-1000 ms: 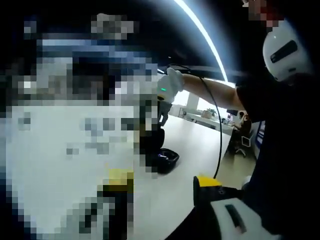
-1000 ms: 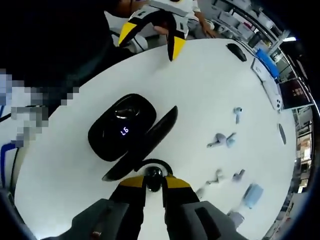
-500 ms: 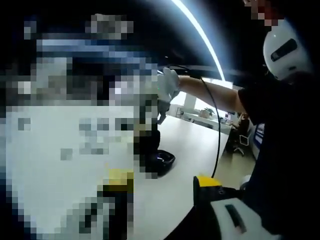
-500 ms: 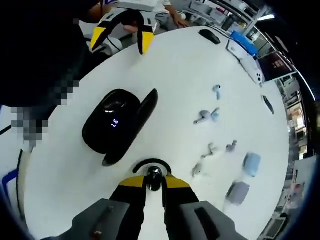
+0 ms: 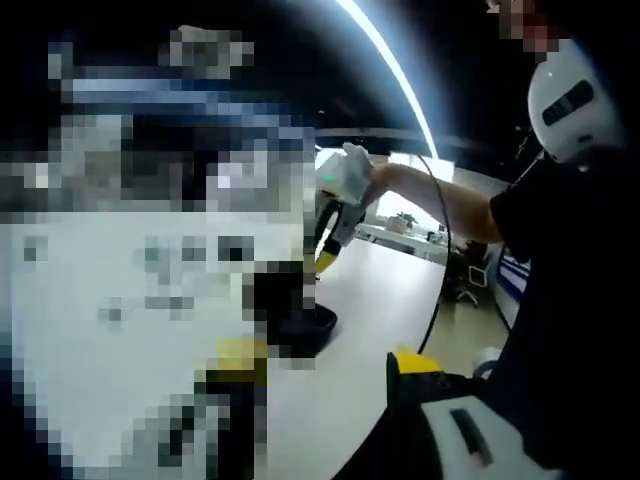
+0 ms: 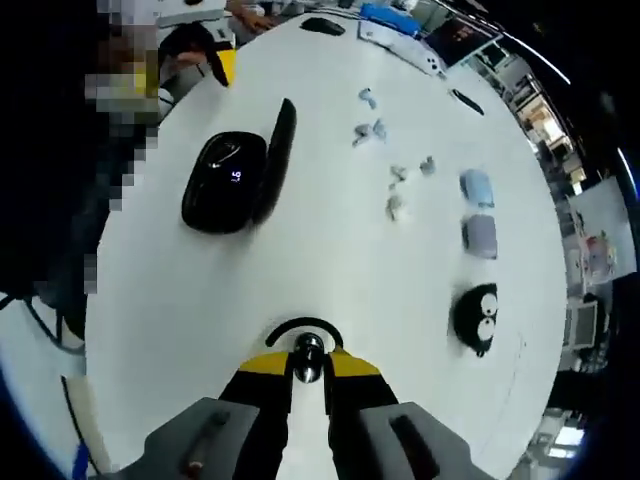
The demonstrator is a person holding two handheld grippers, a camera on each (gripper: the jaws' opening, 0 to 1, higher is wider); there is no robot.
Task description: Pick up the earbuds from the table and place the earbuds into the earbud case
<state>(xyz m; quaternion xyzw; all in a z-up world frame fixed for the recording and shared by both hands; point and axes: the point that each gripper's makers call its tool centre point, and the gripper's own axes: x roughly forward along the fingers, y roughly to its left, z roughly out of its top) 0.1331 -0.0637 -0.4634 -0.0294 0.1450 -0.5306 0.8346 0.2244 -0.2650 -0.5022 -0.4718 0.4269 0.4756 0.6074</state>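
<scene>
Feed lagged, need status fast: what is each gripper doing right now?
Left gripper: jaws apart, open, holding nothing.
Right gripper: jaws shut on a black earbud.

Right view overhead, left view table-level

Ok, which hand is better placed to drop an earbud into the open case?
Right. The right tongs are shut on a black earbud, with the open case ahead on the table. The left tongs are open, holding nothing.
</scene>
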